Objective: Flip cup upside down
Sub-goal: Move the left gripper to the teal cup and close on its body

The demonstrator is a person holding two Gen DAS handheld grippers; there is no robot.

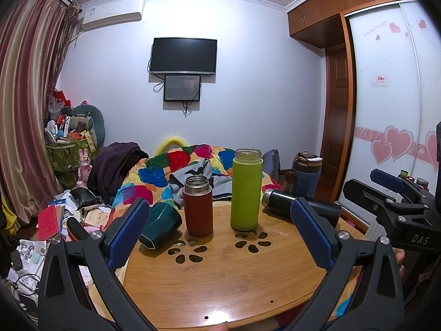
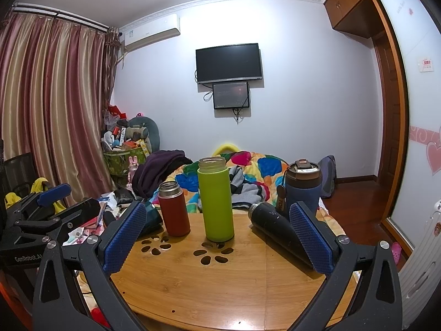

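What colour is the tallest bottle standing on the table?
Lime green, with a clear threaded neck; the tallest bottle shows best in the right wrist view.

Your round bamboo table [image 1: 226, 284] carries a red flask [image 1: 198, 207] and a green bottle [image 1: 246, 190], both upright and open-topped. A dark green cup [image 1: 161, 227] and a black flask [image 1: 300, 207] lie tipped over, probably resting on it.

Bottles on a round wooden table

A red bottle [image 1: 198, 205] and a taller green bottle [image 1: 246, 189] stand open near the table's [image 1: 220, 284] far edge. A black bottle [image 2: 275, 230] lies on its side toward the right edge. Behind the table: a colourful quilt [image 1: 165, 171], a blue tumbler [image 2: 302, 187], a wall television [image 1: 183, 55].
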